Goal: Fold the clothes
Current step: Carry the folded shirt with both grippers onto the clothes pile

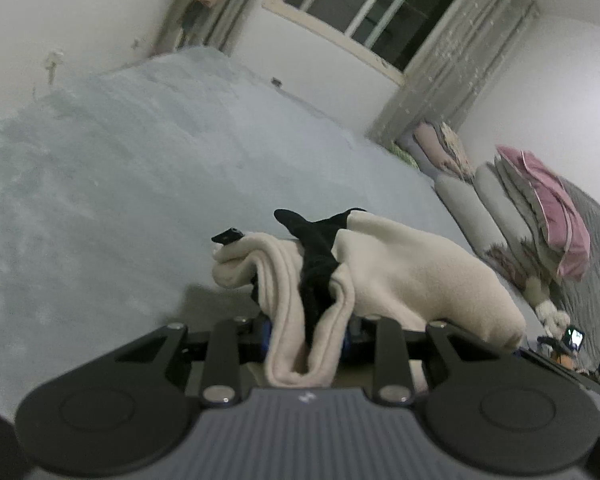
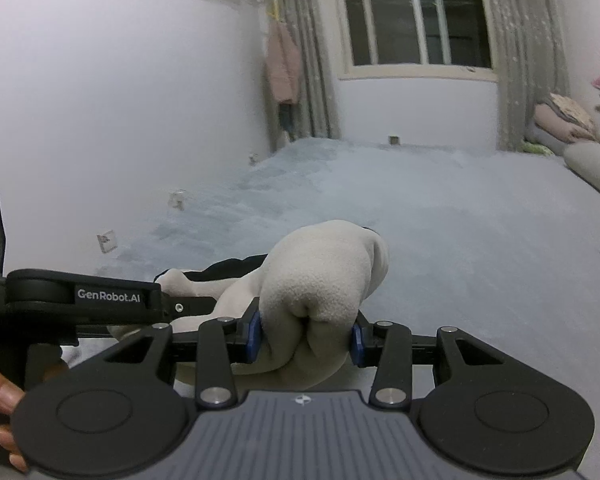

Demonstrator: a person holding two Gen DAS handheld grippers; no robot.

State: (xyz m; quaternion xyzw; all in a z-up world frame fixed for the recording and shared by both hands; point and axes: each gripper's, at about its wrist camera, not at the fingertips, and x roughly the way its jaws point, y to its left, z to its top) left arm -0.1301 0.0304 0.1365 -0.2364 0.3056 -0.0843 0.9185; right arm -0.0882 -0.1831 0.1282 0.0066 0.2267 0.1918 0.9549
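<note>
Both pinching bunched cream garment [image 1: 400, 264]: left gripper [image 1: 308, 336], right gripper [image 2: 306, 338], lifting over the bed's [image 1: 140, 168] near edge. Mid-fold probably; needing spreading flat.

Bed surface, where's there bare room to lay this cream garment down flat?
The blue-grey bed cover lies bare ahead of both grippers, from the left wall to the window wall. It is crowded on the right, where pillows and folded bedding are stacked.
</note>
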